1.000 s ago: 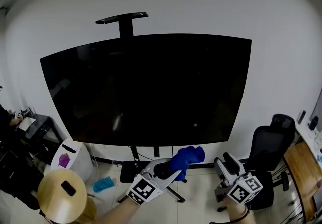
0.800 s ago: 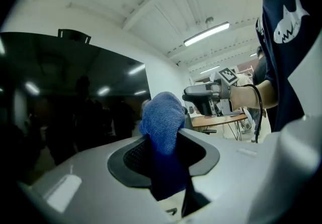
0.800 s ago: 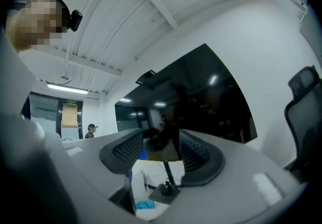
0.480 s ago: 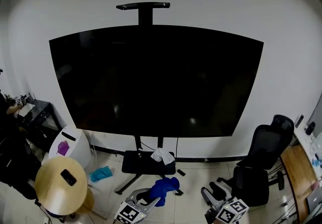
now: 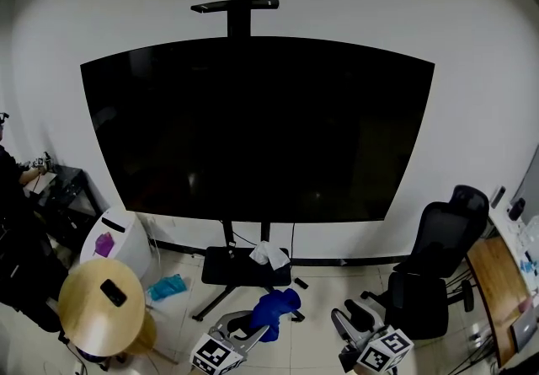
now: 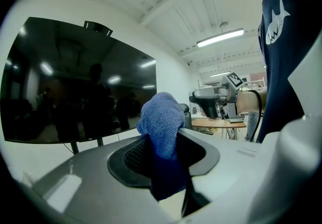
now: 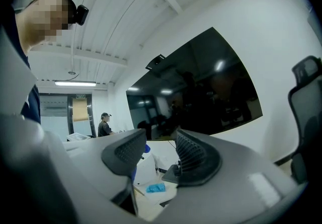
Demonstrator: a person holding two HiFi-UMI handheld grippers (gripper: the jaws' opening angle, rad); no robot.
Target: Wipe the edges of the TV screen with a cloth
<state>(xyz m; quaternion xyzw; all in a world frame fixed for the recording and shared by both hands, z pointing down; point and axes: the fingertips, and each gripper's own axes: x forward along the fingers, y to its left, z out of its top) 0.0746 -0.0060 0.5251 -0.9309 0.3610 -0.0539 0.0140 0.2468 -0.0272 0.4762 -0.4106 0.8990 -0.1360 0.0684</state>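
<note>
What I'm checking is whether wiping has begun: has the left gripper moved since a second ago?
Yes. The left gripper, shut on the blue cloth, has dropped from just under the TV's bottom edge to below its stand base.

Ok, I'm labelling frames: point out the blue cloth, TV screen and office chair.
blue cloth [image 6: 161, 117], left gripper view, bunched top.
TV screen [image 5: 253, 129], head view, centre.
office chair [image 5: 448, 226], head view, backrest.
</note>
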